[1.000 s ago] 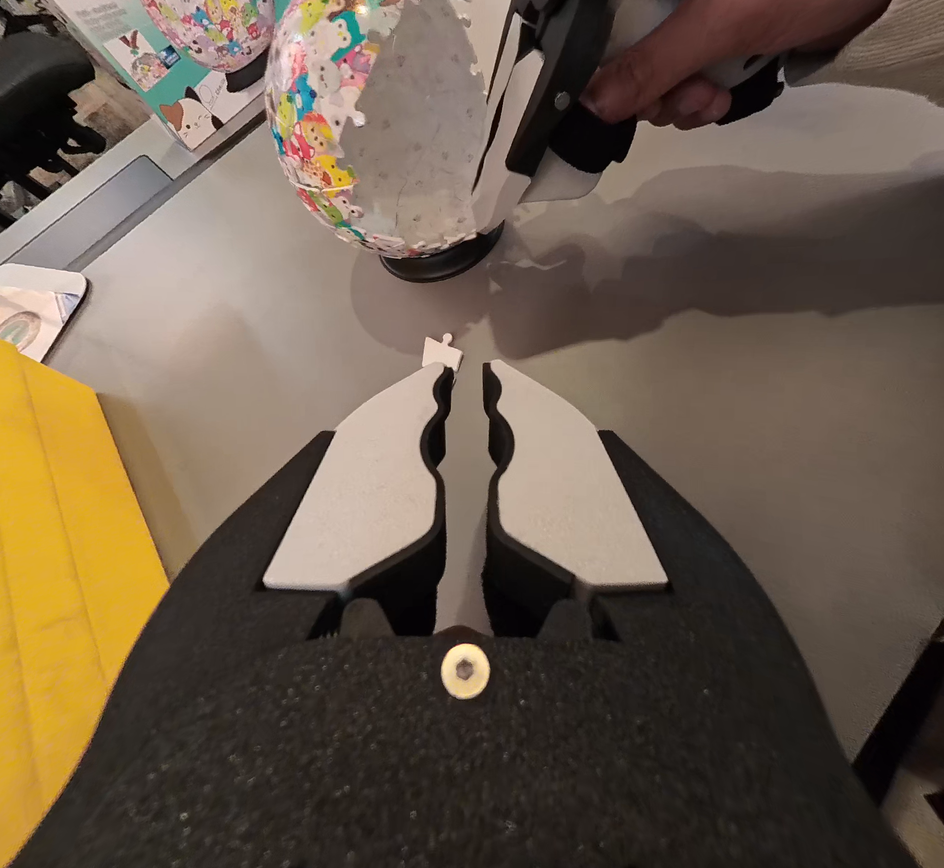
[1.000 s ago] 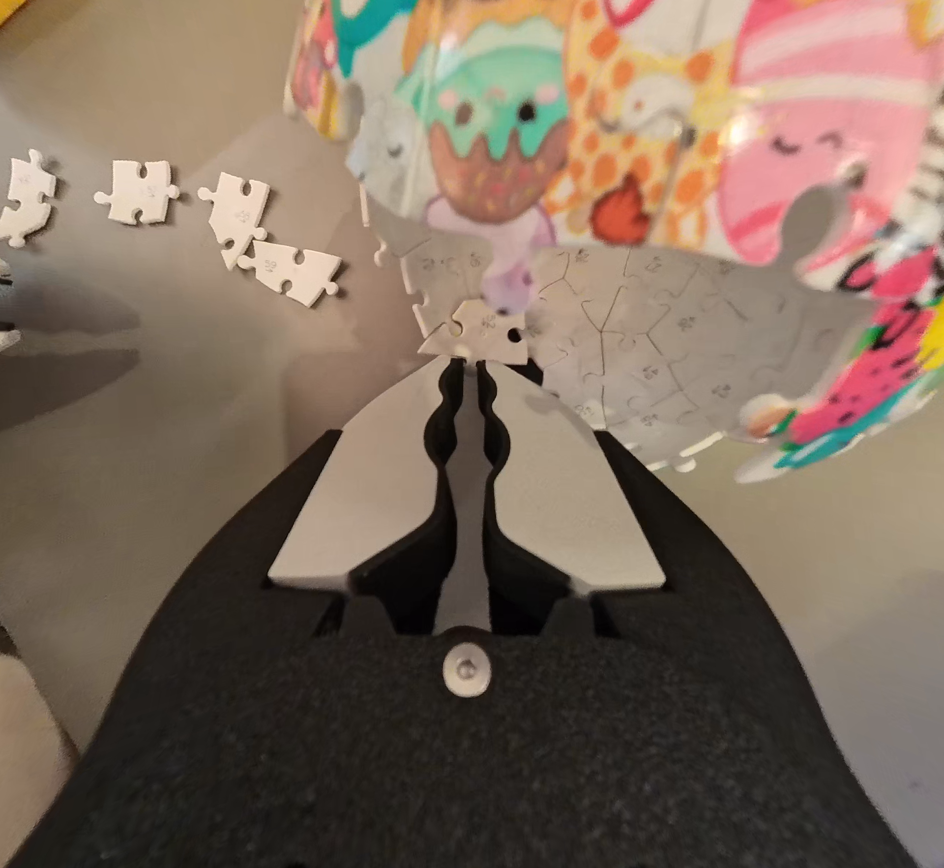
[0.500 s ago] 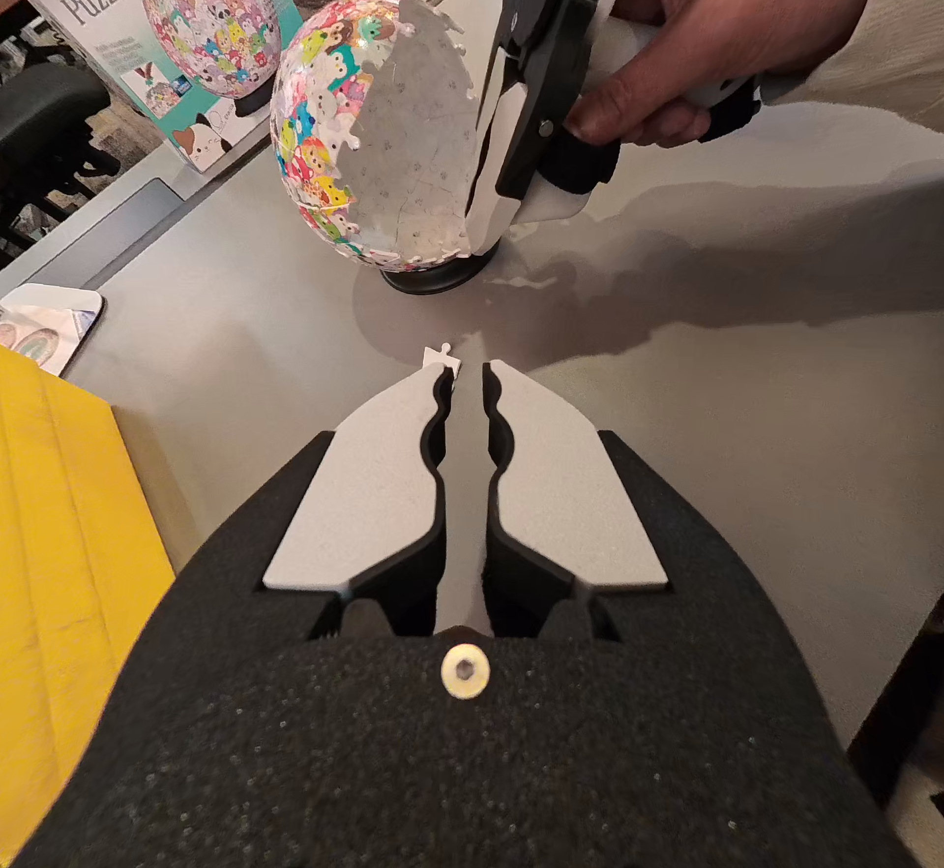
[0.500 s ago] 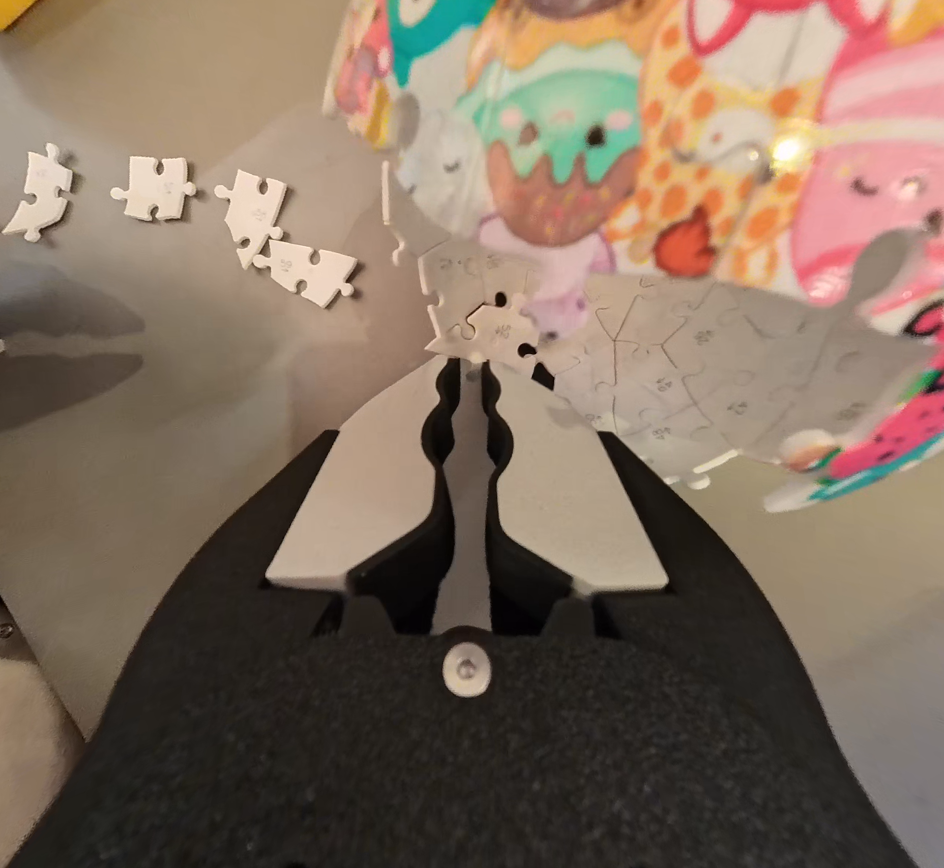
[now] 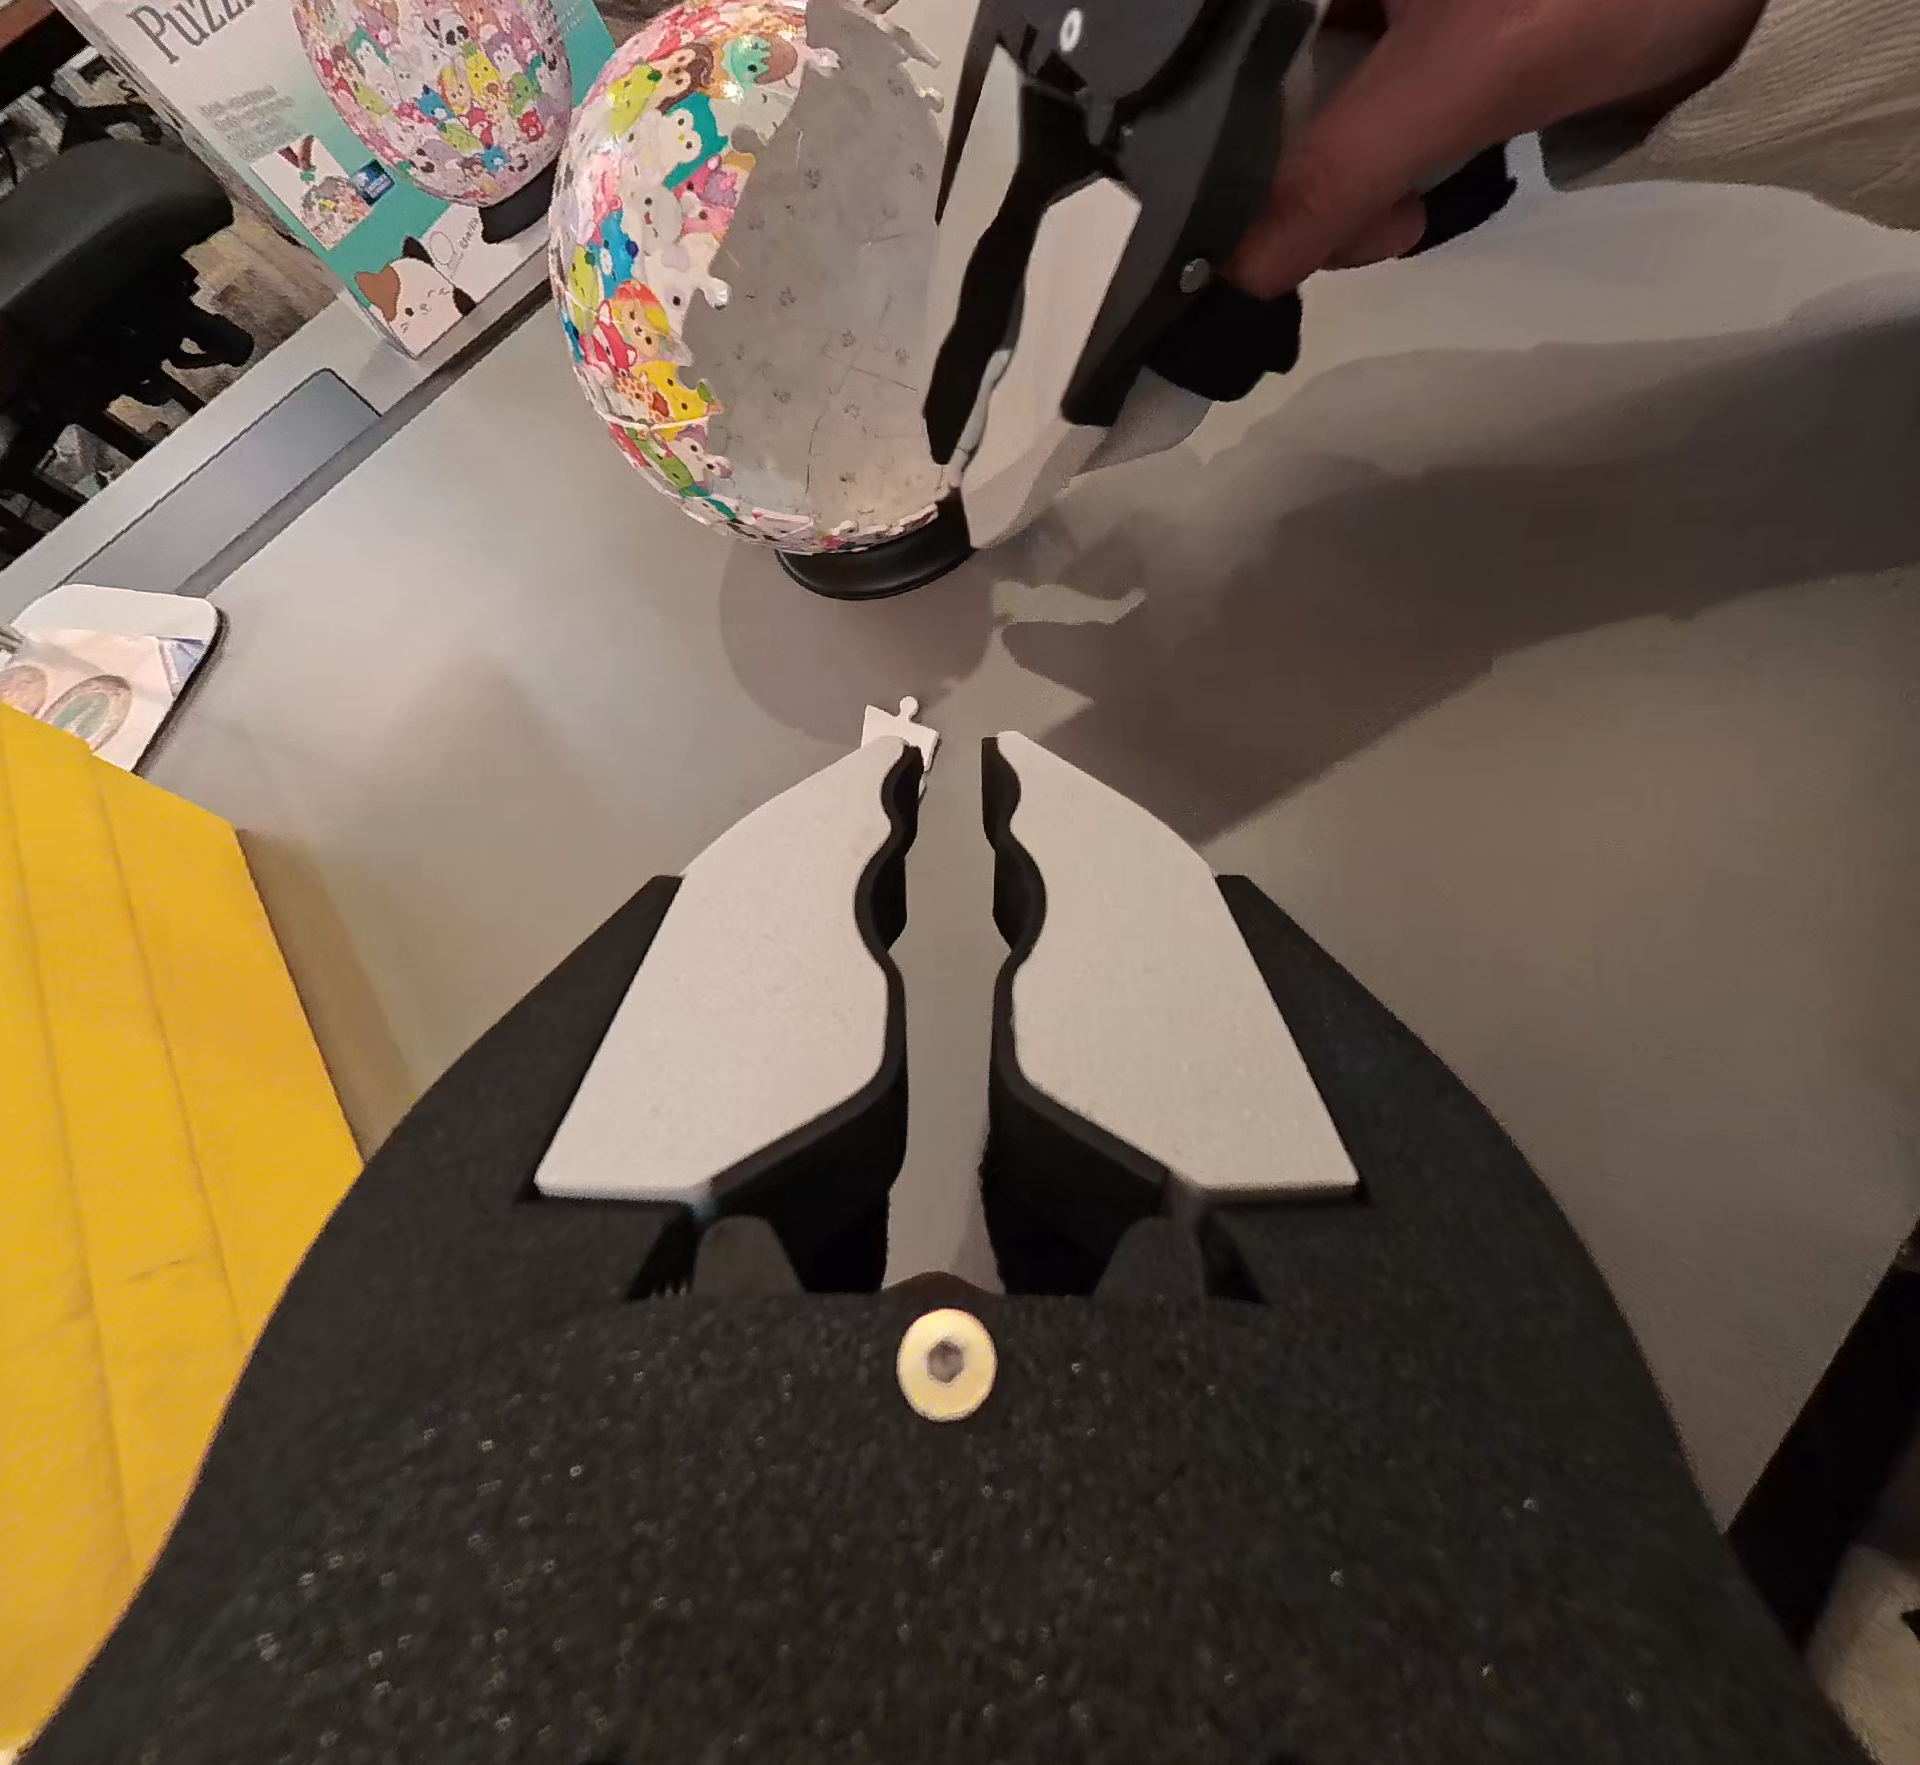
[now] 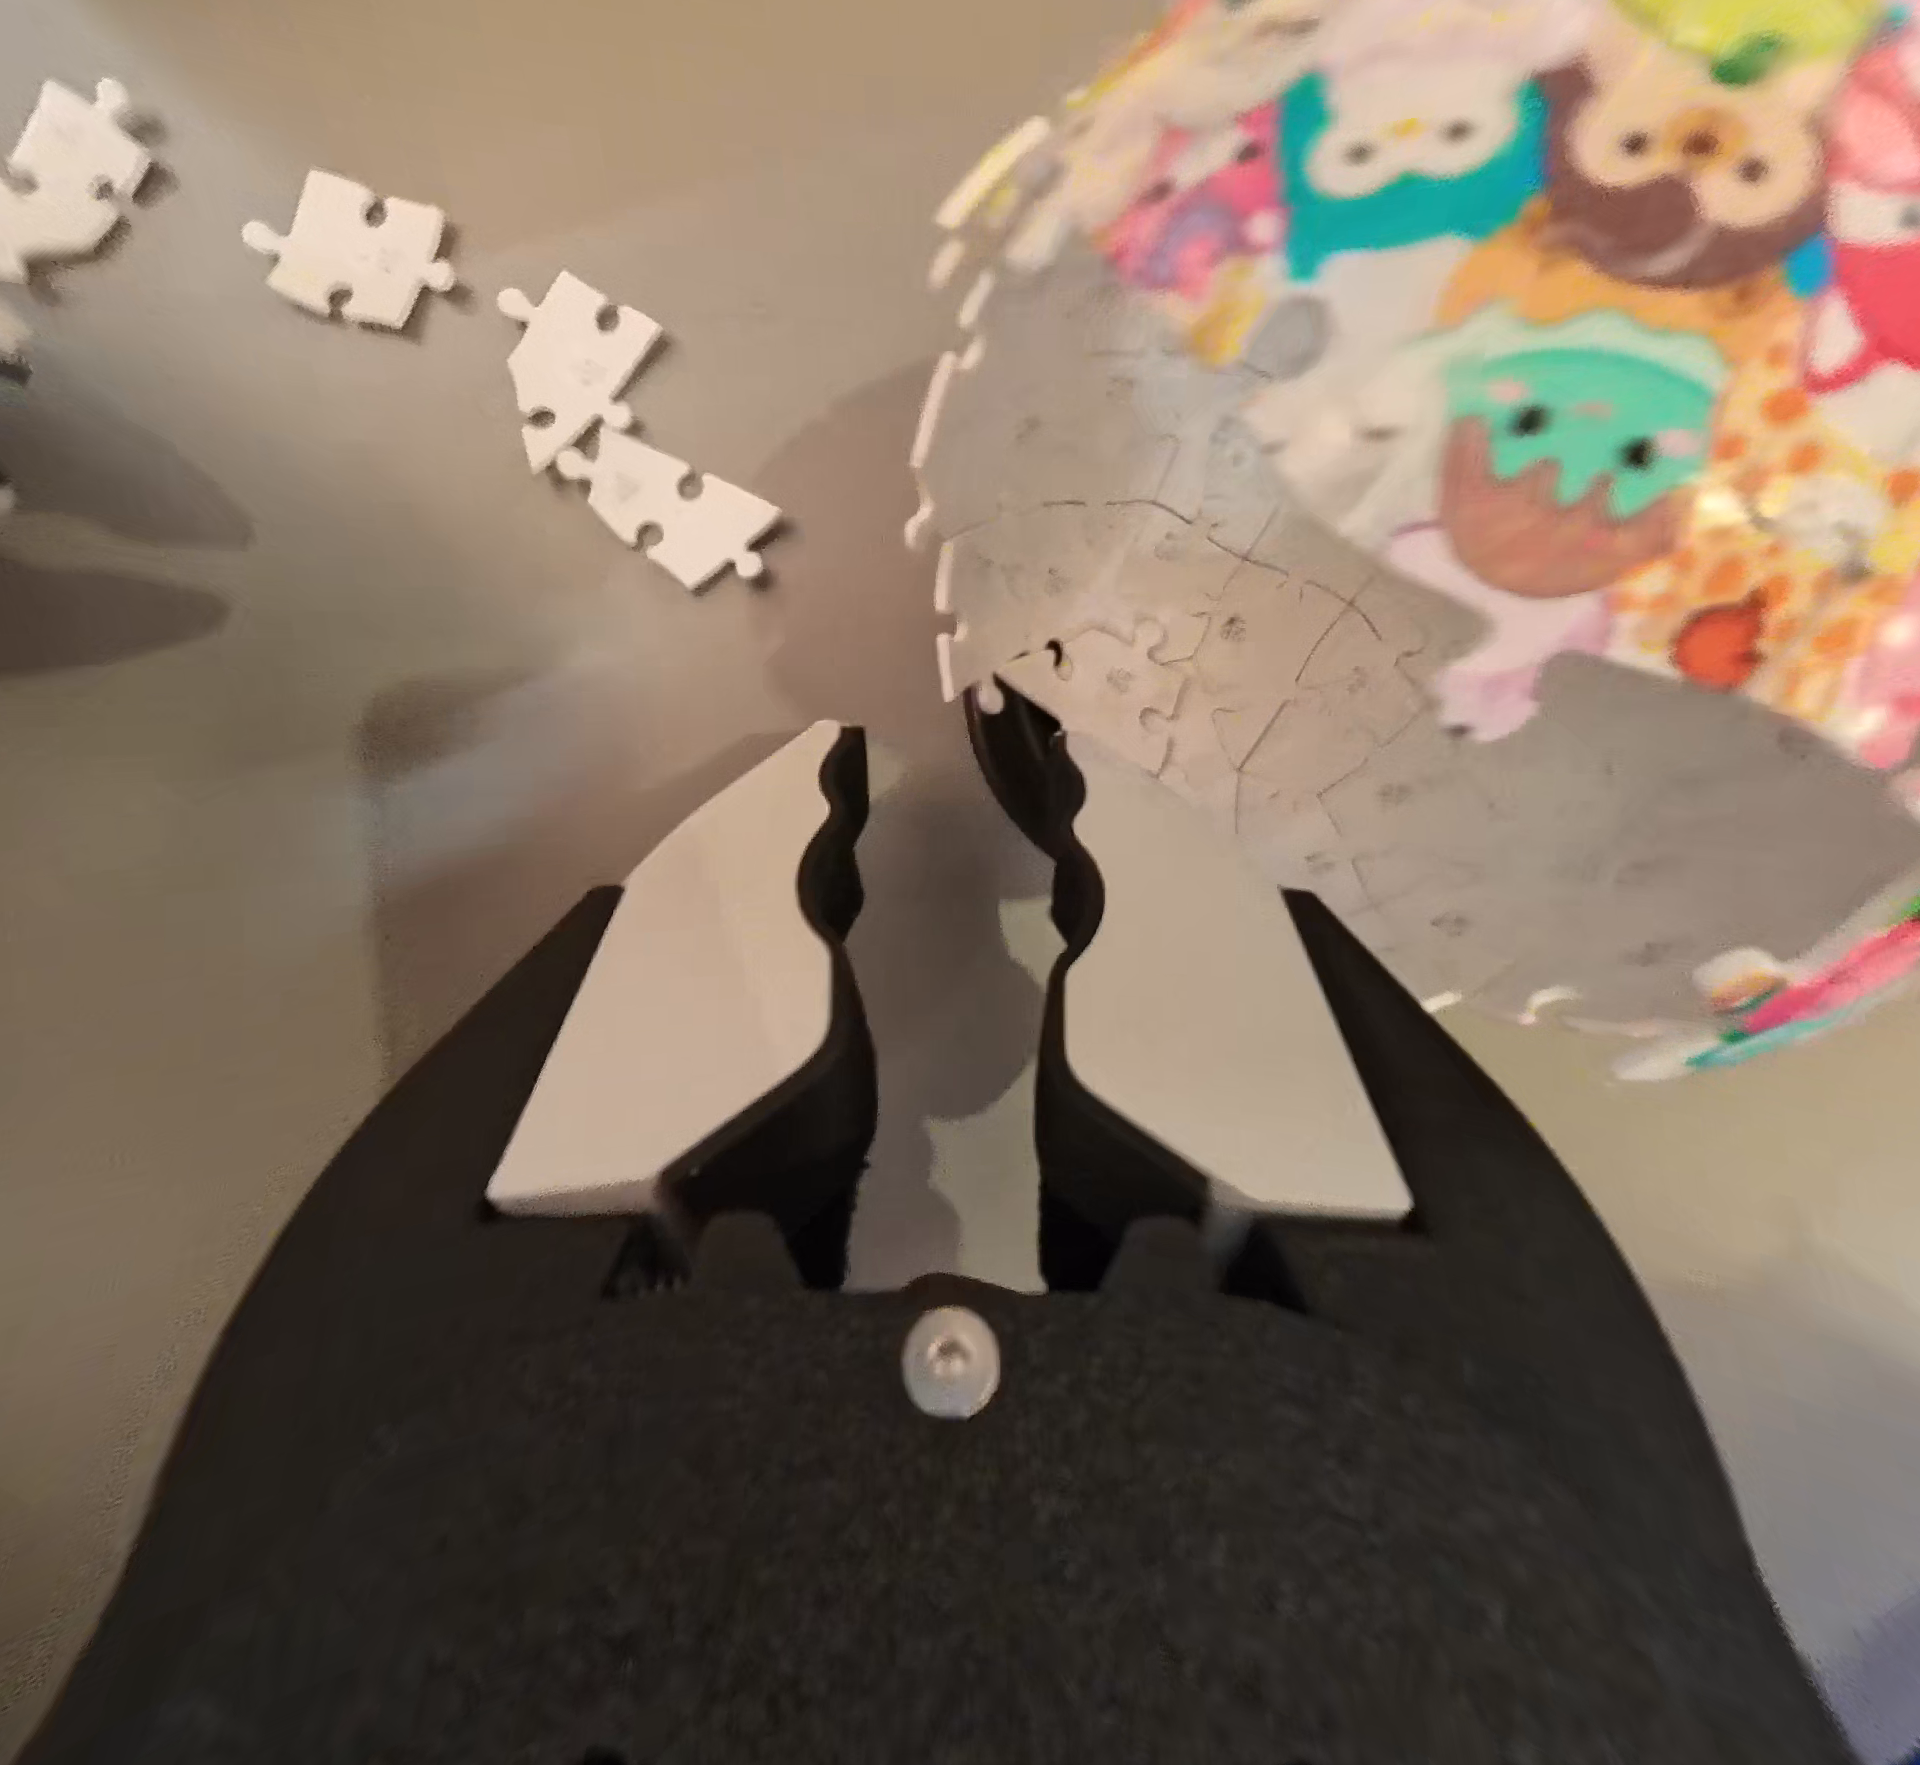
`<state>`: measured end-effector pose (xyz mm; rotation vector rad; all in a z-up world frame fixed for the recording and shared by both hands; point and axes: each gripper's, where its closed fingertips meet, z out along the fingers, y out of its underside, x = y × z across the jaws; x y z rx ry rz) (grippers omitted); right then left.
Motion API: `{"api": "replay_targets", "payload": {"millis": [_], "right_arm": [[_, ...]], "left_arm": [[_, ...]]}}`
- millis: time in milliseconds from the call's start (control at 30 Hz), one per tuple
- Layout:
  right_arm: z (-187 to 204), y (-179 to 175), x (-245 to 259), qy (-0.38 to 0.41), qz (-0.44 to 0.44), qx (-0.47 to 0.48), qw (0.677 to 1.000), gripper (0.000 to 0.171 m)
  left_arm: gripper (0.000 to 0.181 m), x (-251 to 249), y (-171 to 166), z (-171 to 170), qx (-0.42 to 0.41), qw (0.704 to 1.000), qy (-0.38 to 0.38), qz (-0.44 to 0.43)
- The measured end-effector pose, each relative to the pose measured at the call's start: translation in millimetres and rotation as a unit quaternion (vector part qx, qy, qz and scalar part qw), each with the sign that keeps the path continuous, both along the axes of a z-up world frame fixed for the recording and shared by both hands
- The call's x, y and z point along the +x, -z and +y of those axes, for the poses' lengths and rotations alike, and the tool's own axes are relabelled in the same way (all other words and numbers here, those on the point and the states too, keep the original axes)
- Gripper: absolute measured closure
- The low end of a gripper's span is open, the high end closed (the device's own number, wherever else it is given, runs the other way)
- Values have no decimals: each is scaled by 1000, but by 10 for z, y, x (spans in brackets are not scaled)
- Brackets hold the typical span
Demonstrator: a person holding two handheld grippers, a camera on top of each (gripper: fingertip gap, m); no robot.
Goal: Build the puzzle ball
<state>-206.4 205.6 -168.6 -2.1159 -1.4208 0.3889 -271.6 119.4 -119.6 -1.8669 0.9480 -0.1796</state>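
My right gripper (image 6: 914, 739) gapes empty beside the puzzle ball (image 6: 1455, 510). My left gripper (image 5: 951, 754) stands slightly parted, holding nothing, a loose piece (image 5: 899, 726) at its 11 o'clock on the bench (image 5: 1455, 884).

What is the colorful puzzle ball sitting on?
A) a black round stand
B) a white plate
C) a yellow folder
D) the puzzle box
A: in the left wrist view the puzzle ball rests on a black round stand on the grey table, apart from the puzzle box behind it.
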Motion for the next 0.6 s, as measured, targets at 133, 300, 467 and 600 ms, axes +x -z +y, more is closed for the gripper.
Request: {"api": "replay_targets", "payload": {"millis": [133, 300, 467, 600], "right_arm": [[5, -32, 63, -60, -43, 112, 991, 130], [93, 13, 97, -105, -112, 194, 969, 128], [246, 1, 141, -124, -171, 286, 935, 147], [211, 13, 81, -136, -161, 292, 933, 146]], "left_arm": [[170, 3, 3, -3, 0, 1000, 1, 1], [170, 14, 2, -8, 1, 1000, 3, 1], [170, 4, 1, -13, 10, 1000, 2, 13], [170, 15, 6, -12, 11, 1000, 5, 14]]}}
